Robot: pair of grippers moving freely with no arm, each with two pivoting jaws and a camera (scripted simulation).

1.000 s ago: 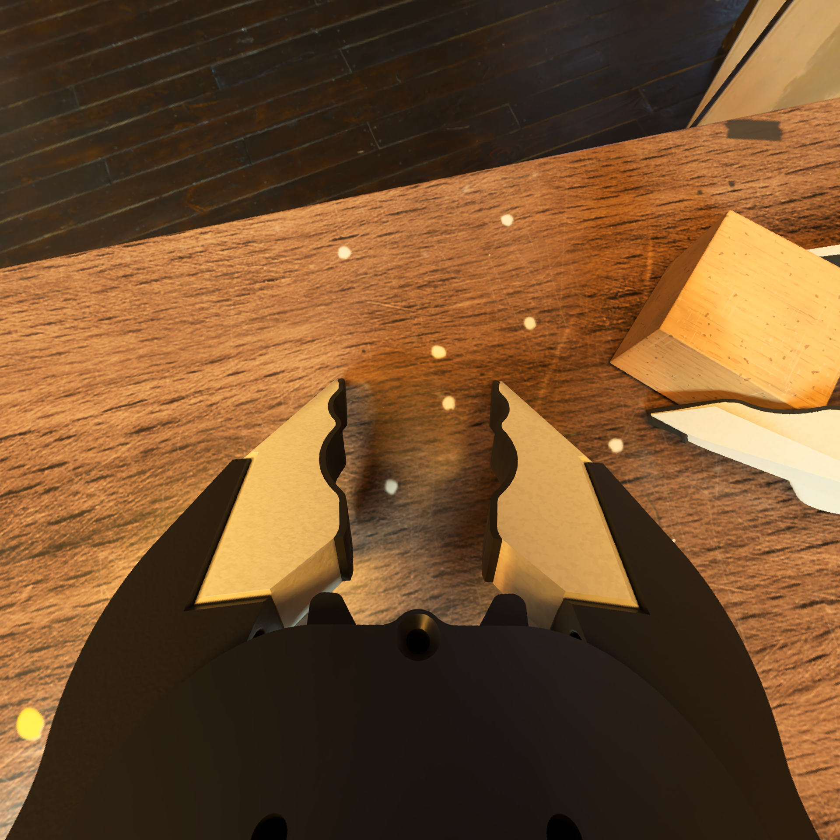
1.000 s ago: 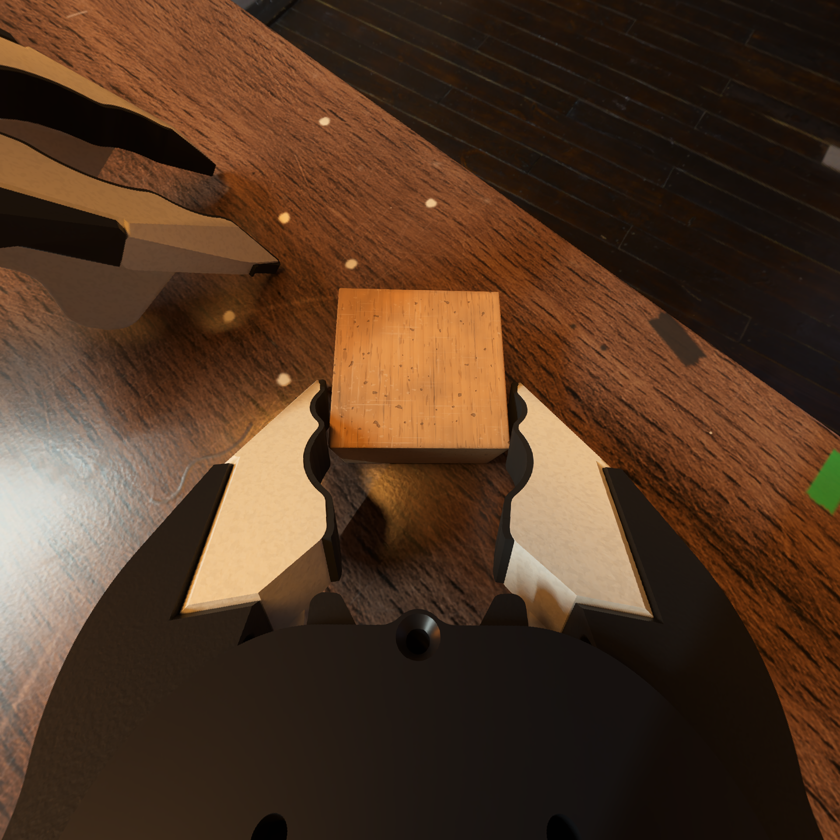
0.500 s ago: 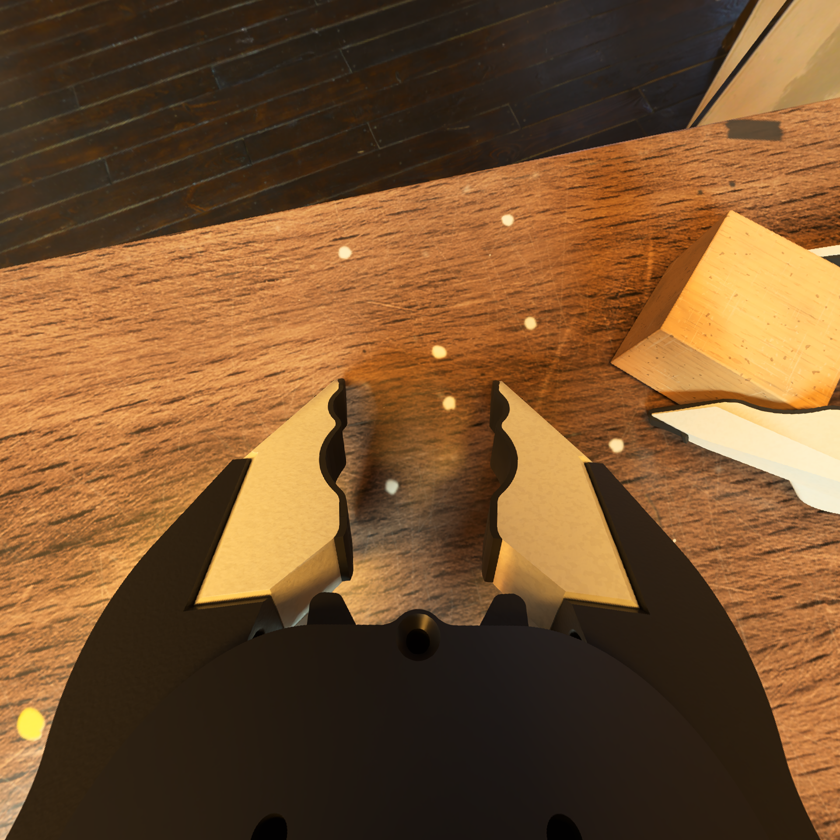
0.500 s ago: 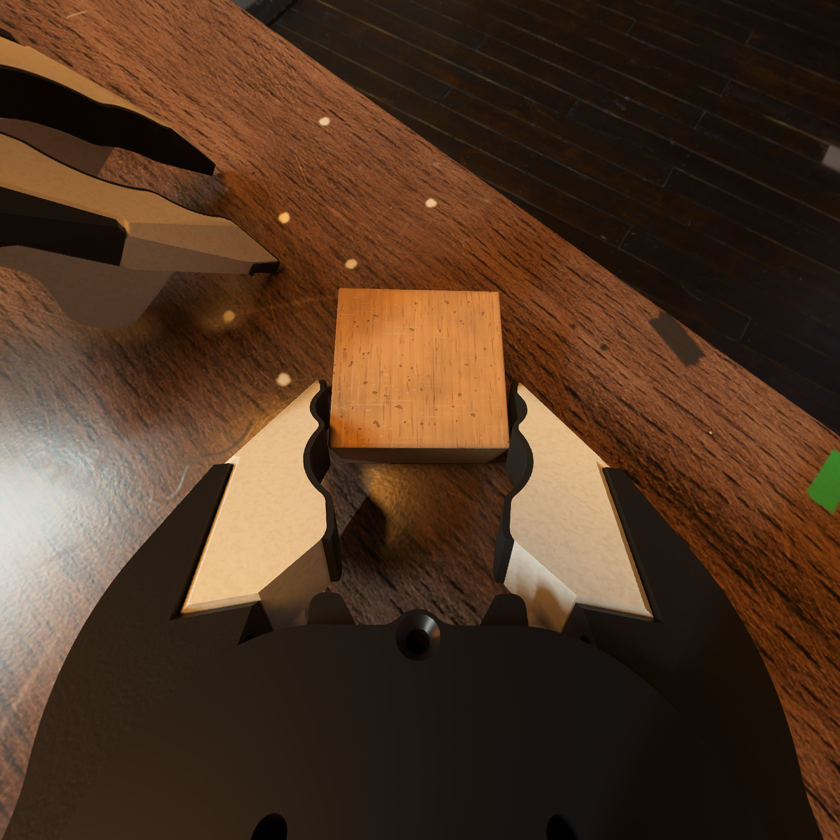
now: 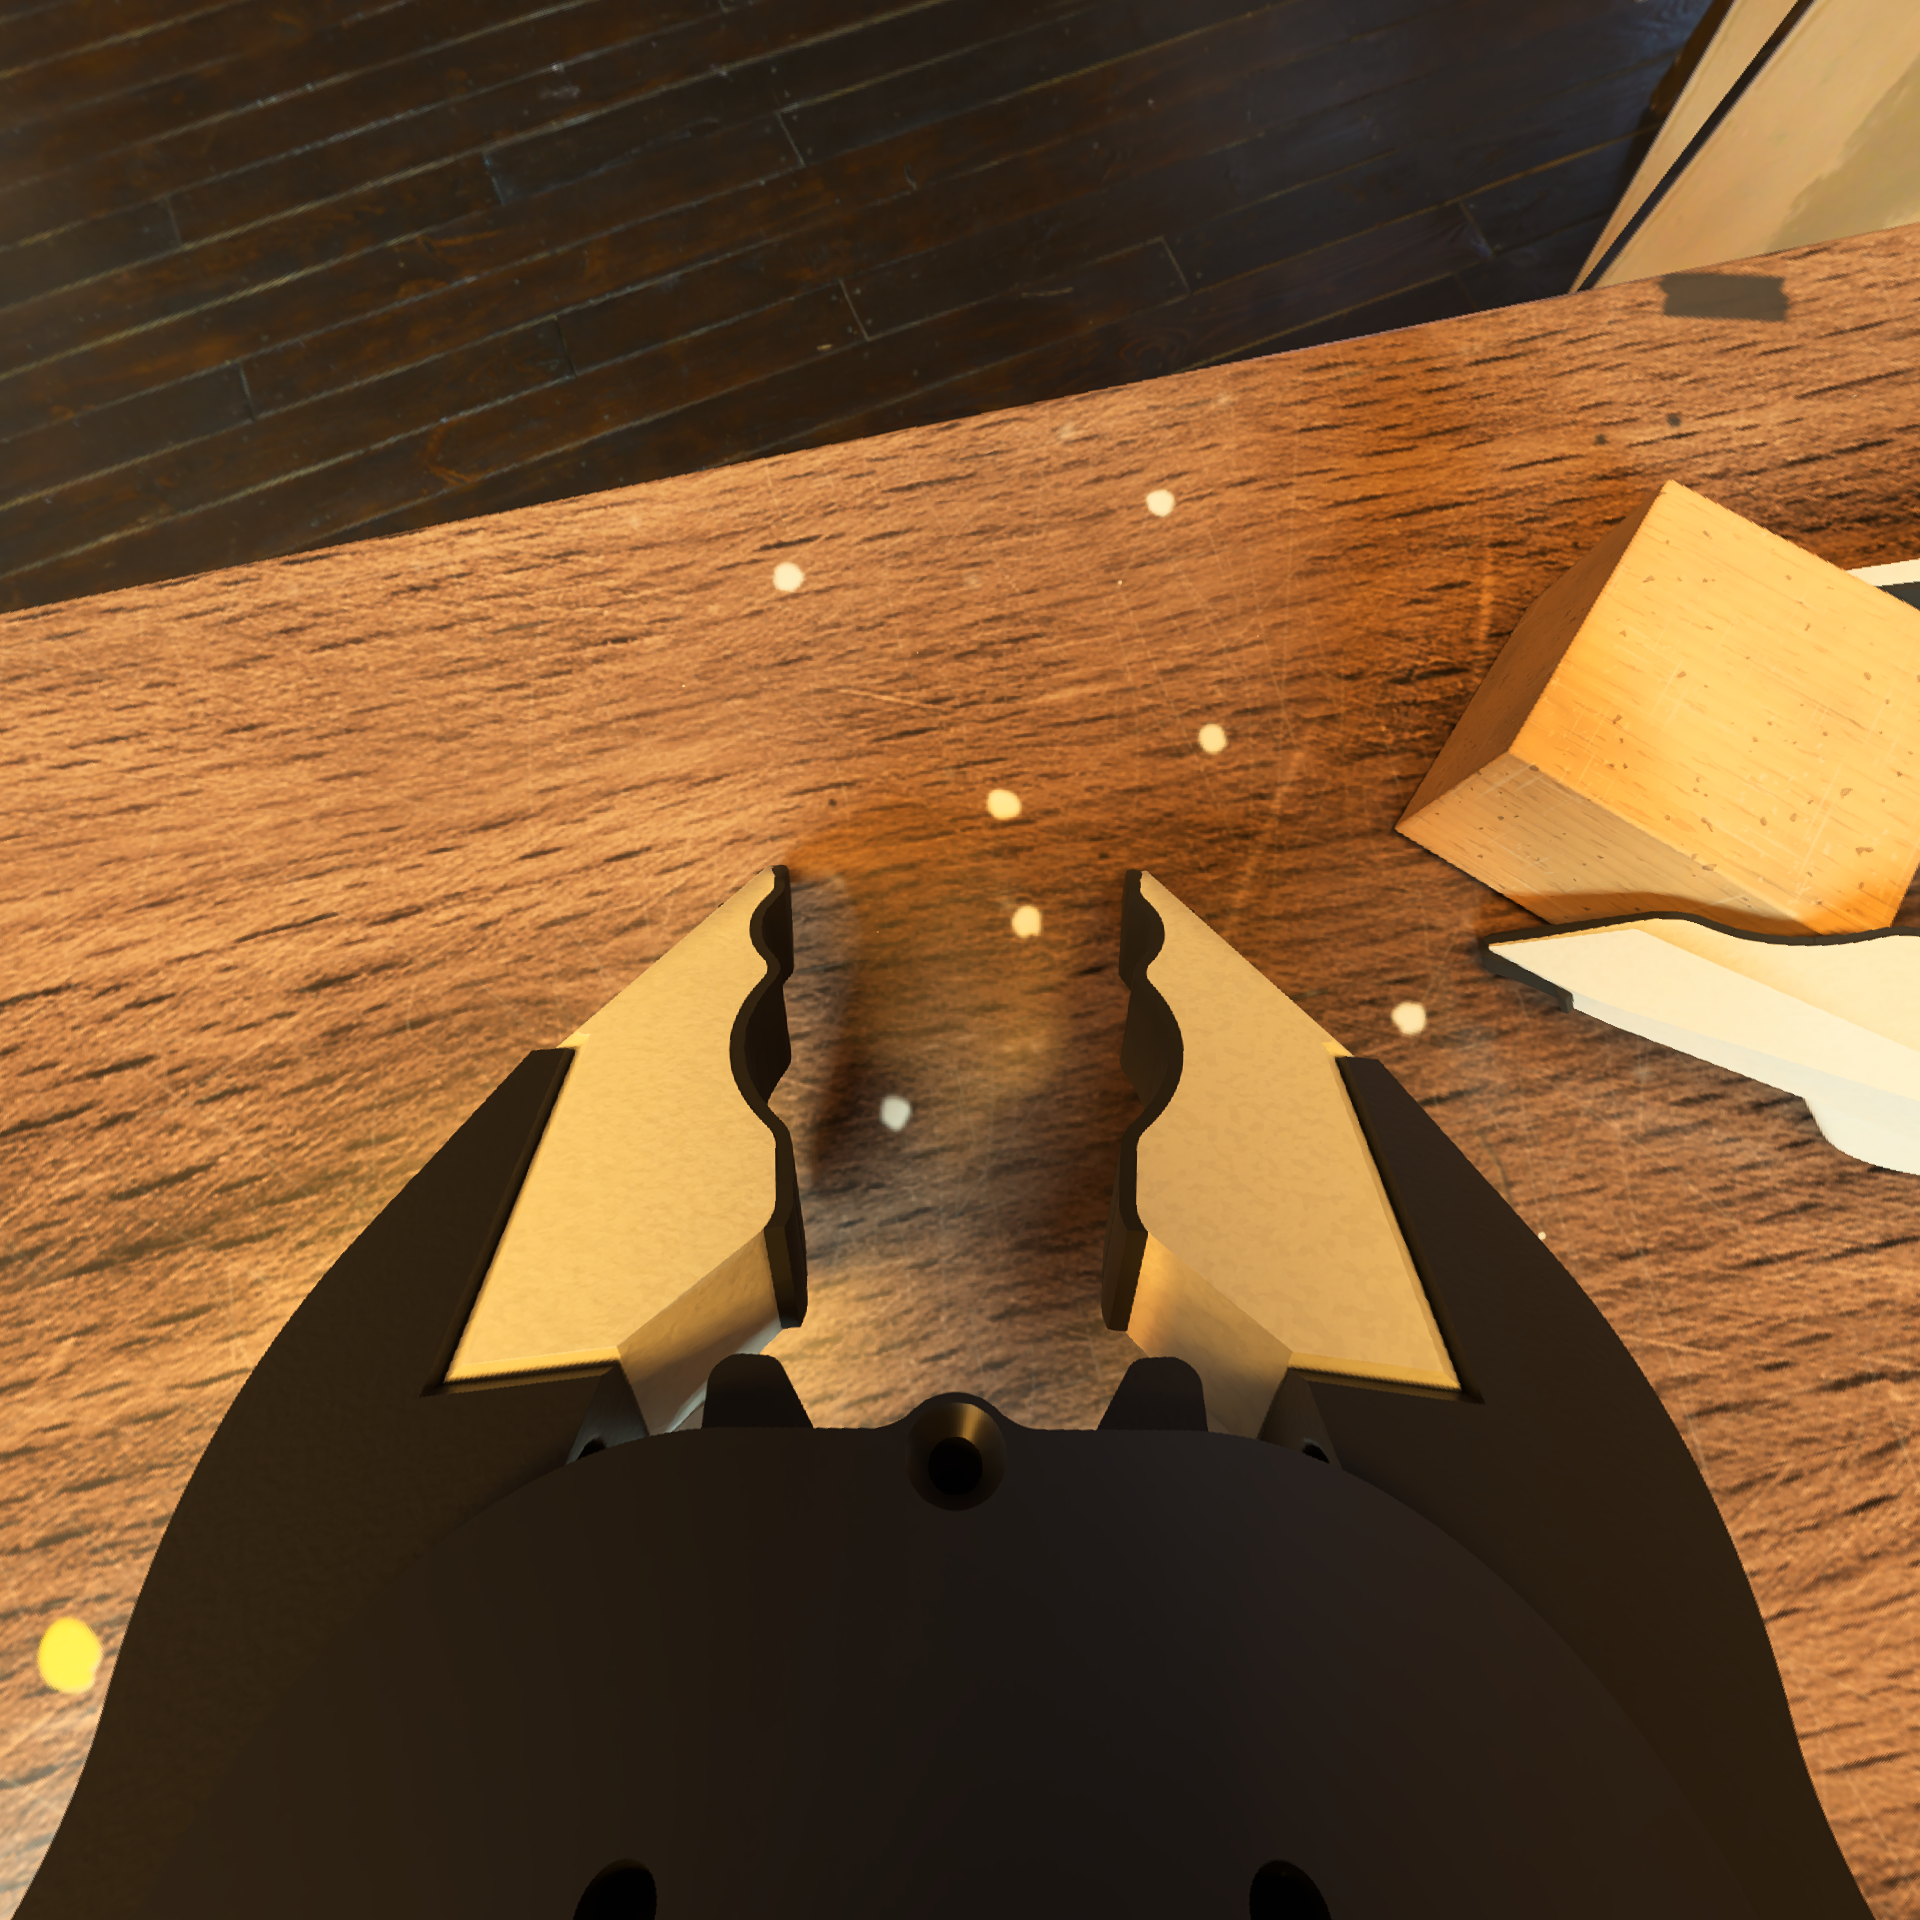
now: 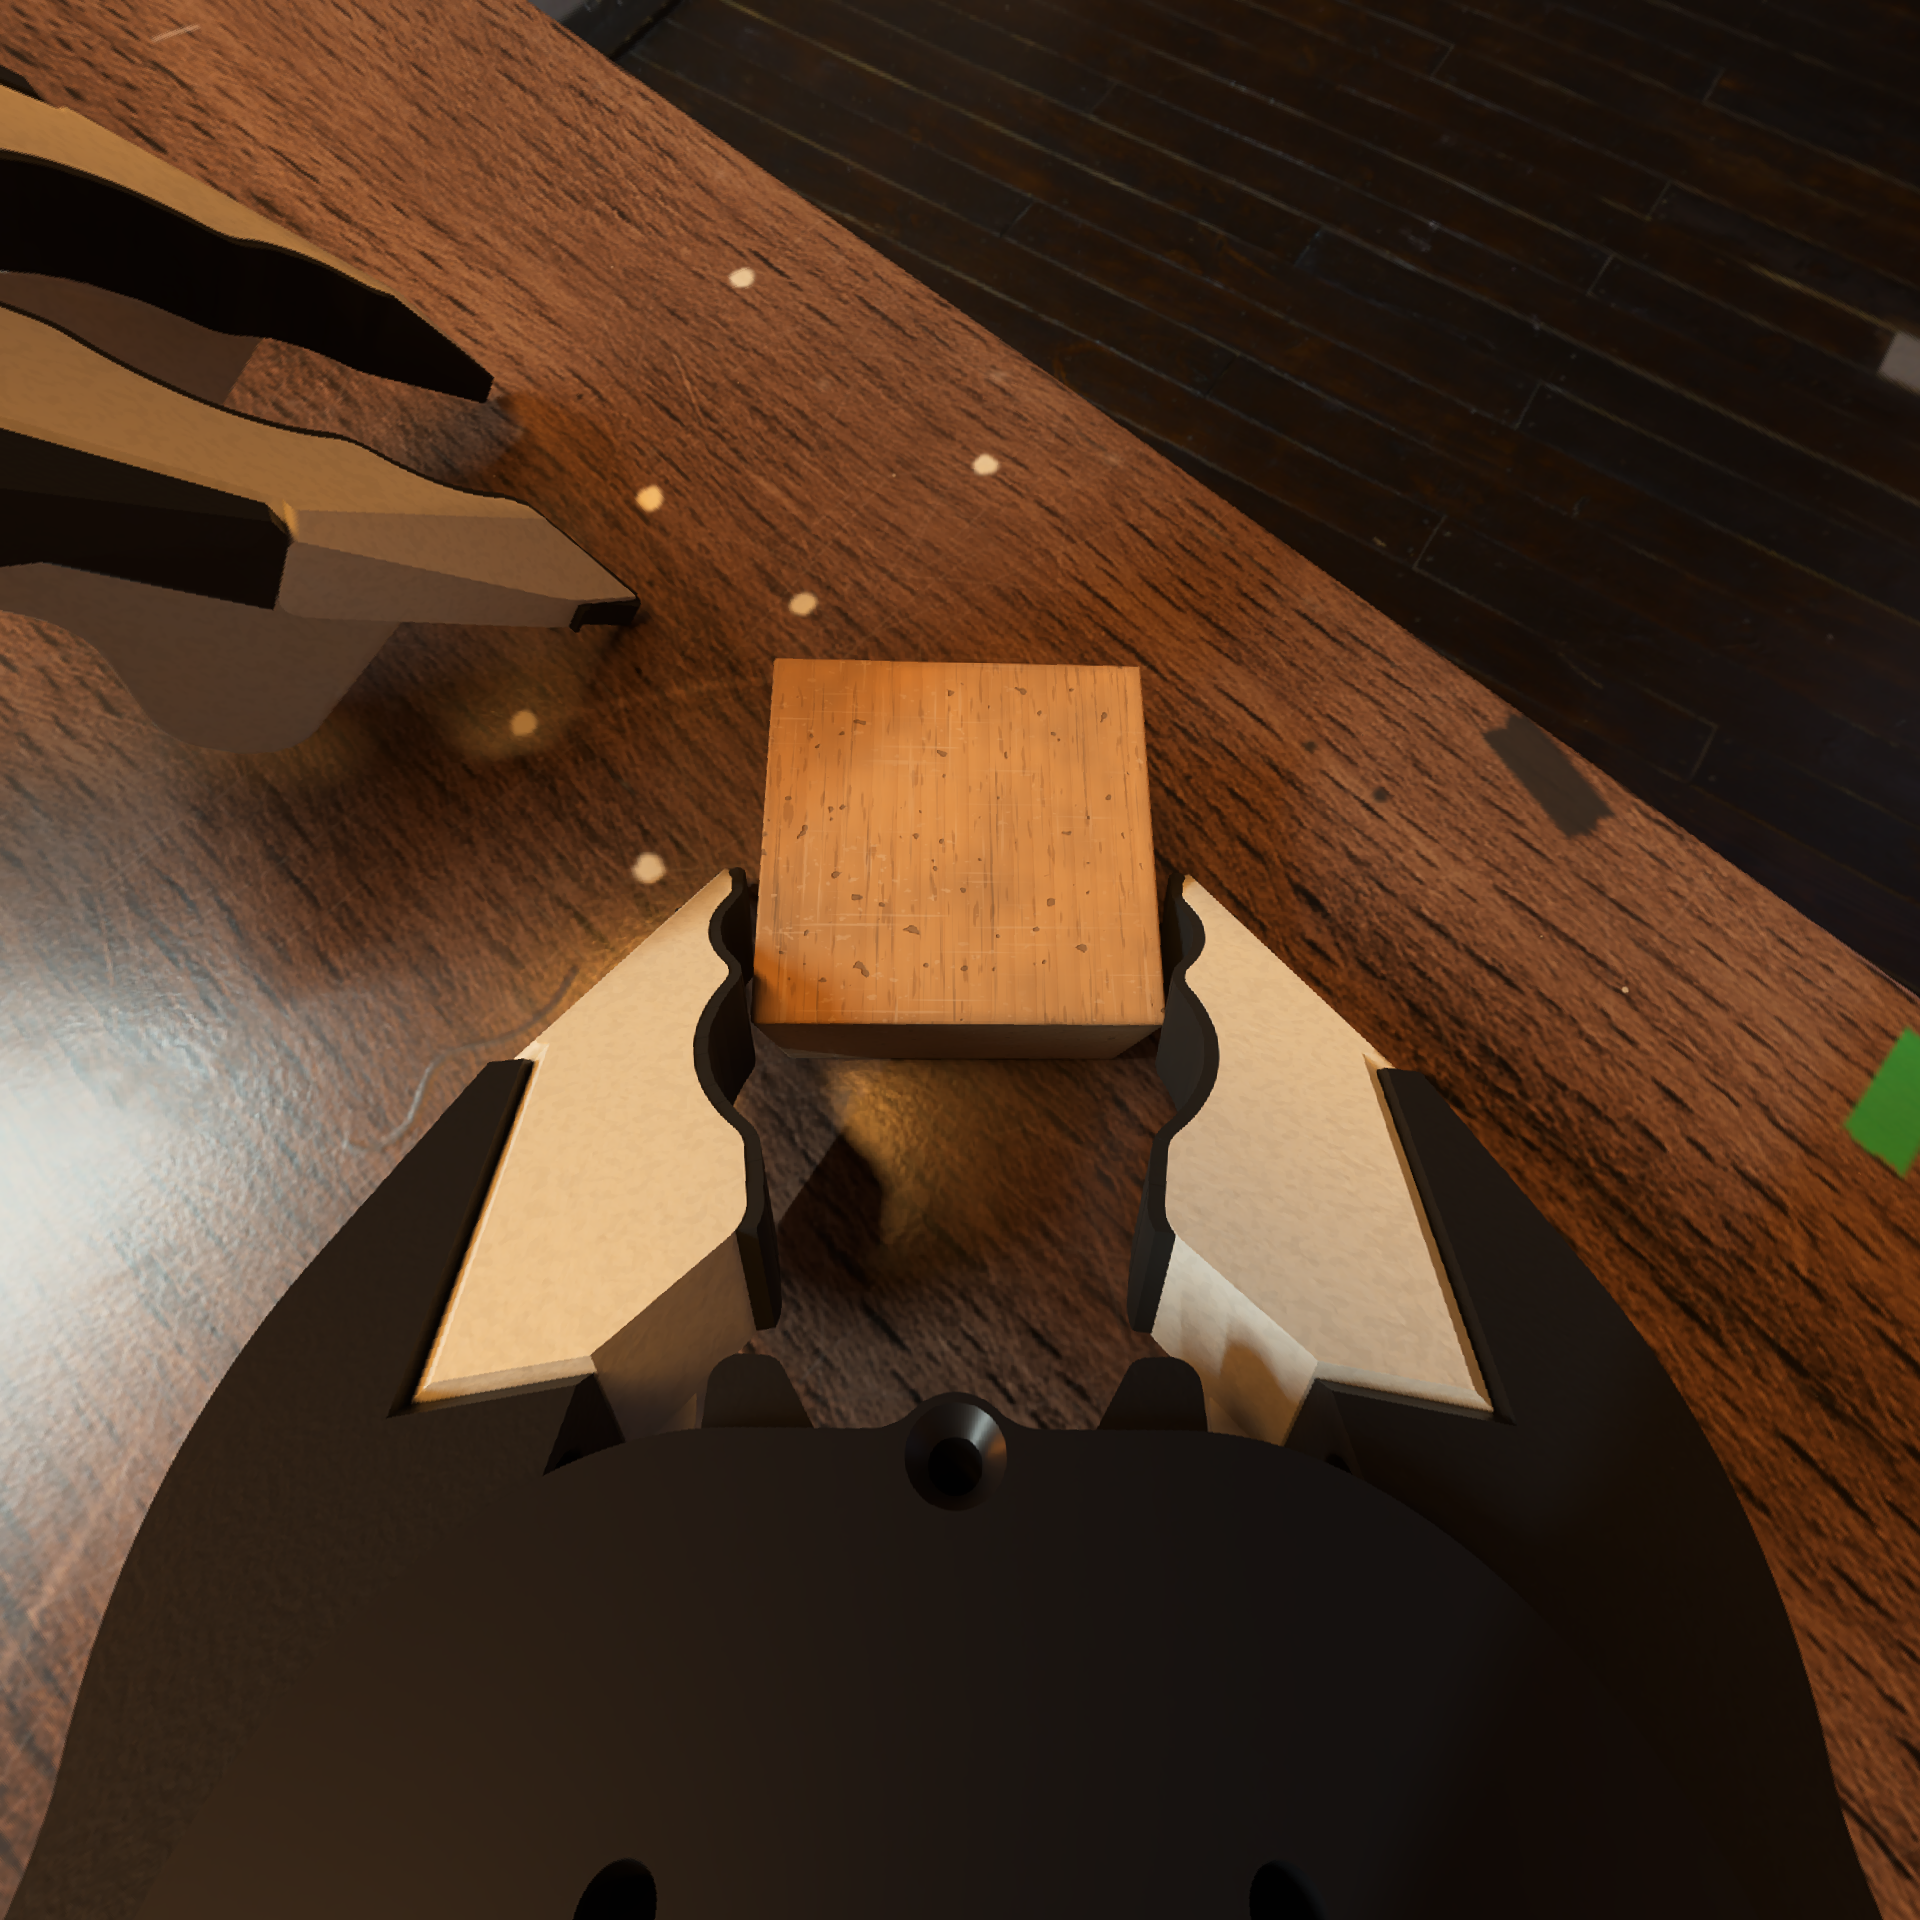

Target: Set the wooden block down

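Observation:
The wooden block (image 6: pixel 956 842), a light cube, rests on the brown wooden table (image 6: pixel 1351 935). My right gripper (image 6: pixel 958 883) is open, one fingertip on each side of the block's near half with only a sliver of gap. The block also shows at the right edge of the left wrist view (image 5: pixel 1704 727), with a pale finger (image 5: pixel 1704 997) of the right gripper in front of it. My left gripper (image 5: pixel 954 883) is open and empty, low over the bare table to the left of the block, and it shows in the right wrist view (image 6: pixel 312 488).
The table's far edge (image 5: pixel 727 473) runs close beyond both grippers, with dark plank floor (image 5: pixel 623 208) past it. A dark patch (image 6: pixel 1543 774) and a green patch (image 6: pixel 1891 1101) lie near the table edge on the right. A pale panel (image 5: pixel 1787 135) stands beyond the far right corner.

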